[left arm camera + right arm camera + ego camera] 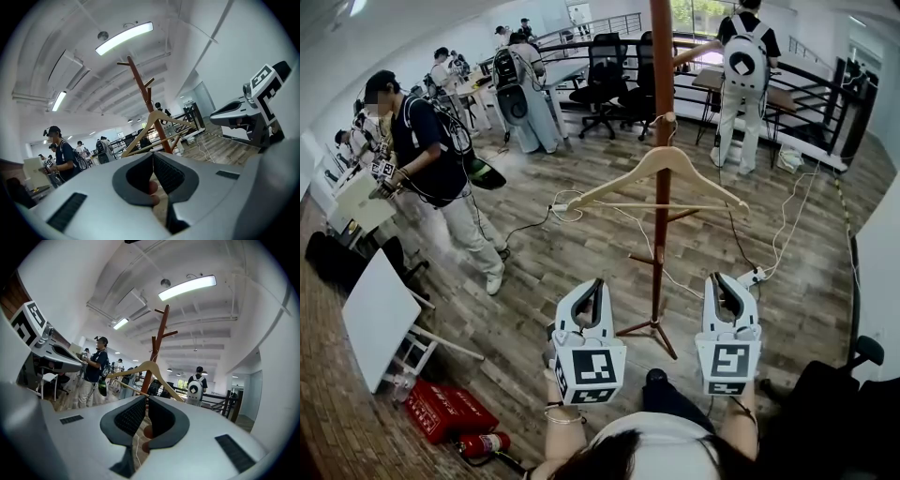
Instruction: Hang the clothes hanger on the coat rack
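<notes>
The hanger [614, 179] is hooked on the coat rack [661, 75], partway up the pole, hanging about level. The 2 grippers sit well back from it: left gripper [593, 285] and right gripper [727, 279] both have jaws together, holding nothing.

An open office, shown by desks [555, 71] and swivel chairs [604, 73]

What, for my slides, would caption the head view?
Wooden hanger on the coat rack; left gripper and right gripper held before it, fingers shut, empty.
</notes>
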